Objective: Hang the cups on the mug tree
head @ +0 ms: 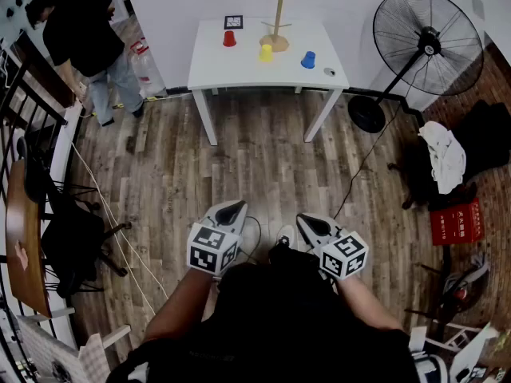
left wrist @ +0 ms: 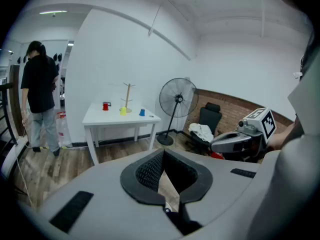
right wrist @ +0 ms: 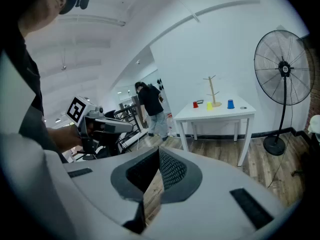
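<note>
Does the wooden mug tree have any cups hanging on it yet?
Empty. The mug tree has bare pegs; the red cup, yellow cup and blue cup all sit on the white table near it.

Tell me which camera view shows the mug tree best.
The head view: the mug tree stands largest there, its post, bare pegs and base all visible on the white table. The left gripper view and the right gripper view show it too, but smaller, side-on and far off.
</note>
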`<state>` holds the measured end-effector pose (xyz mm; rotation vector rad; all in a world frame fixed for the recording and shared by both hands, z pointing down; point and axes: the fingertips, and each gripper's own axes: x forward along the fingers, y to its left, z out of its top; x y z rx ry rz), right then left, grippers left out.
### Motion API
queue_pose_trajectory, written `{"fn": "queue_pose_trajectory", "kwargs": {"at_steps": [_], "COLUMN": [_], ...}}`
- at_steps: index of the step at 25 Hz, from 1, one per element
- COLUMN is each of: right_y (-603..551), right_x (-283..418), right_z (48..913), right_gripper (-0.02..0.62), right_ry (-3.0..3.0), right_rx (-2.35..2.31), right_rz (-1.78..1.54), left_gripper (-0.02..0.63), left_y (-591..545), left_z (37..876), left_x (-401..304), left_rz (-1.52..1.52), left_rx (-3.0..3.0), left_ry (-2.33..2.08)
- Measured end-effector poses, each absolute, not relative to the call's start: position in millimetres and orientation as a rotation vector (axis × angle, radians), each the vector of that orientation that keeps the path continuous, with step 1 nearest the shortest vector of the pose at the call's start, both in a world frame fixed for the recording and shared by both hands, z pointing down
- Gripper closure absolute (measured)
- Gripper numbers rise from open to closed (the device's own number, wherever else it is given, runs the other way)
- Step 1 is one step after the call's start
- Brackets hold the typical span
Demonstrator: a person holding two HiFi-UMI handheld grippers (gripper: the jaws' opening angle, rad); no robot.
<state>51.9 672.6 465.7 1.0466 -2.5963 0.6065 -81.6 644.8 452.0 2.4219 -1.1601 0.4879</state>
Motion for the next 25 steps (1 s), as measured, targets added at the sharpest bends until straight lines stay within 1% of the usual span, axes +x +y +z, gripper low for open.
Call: {"fn": "queue_pose_trajectory", "kwargs": {"at_steps": [10, 14, 20, 25], "right_y": [633.8, 601.5, 542.7, 494.4], "right_x": [73.5, 80.1, 99.2, 118.2], "right_z": [469.0, 464.2, 458.0, 450.0], "right_gripper": [0.589, 0.588, 0.588, 0.588], "right_ry": [-2.603, -2.619, -2.608, -2.644], "right_rx": [1.061, 1.049, 1.032, 0.999], "right_rz": [0.619, 0.622, 0.515, 0.488], "left_gripper": [0.591, 0.591, 0.591, 0.591], "left_y": [604.7, 576.9, 523.4, 482.2], "left_z": [457.5, 452.8, 447.0, 445.0], "left_x": [-55.0, -41.3, -22.4, -1.8], "left_rz": [0.518, 0.514, 0.474, 0.509], "left_rx": [2.424, 2.425, 2.389, 2.403], "left_ry": [-1.14, -1.136, -1.149, -1.188]}}
